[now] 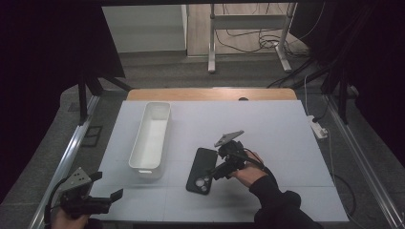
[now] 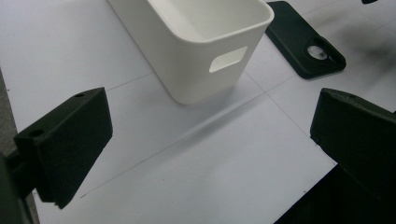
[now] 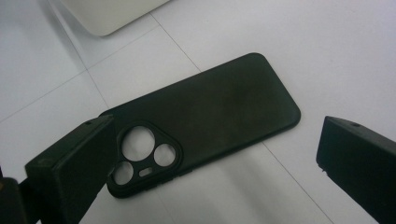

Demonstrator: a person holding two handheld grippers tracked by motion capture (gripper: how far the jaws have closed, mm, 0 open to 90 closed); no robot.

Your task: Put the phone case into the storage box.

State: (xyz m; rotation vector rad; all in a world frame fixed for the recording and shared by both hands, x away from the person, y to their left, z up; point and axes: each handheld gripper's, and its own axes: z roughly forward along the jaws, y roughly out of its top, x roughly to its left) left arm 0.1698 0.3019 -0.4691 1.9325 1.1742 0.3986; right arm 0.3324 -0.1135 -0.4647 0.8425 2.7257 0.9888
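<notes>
A black phone case (image 1: 201, 170) lies flat on the white table mat (image 1: 267, 133), back up, with its camera cut-outs at the near end. My right gripper (image 1: 218, 168) hovers just right of the case, jaws open and pointing at it. In the right gripper view the case (image 3: 210, 112) lies between and beyond the open jaws of the gripper (image 3: 215, 163), and nothing is held. My left gripper (image 1: 106, 186) sits at the near left corner, open and empty. In the left gripper view this gripper (image 2: 212, 140) faces the white bin (image 2: 201, 42) and the case (image 2: 303, 39).
A long white bin (image 1: 151, 136) stands left of the case, empty, with a handle slot in its near end. A corner of the bin (image 3: 107, 14) shows in the right gripper view. Metal rails (image 1: 71, 148) flank the table. A power strip (image 1: 319, 128) lies off the right edge.
</notes>
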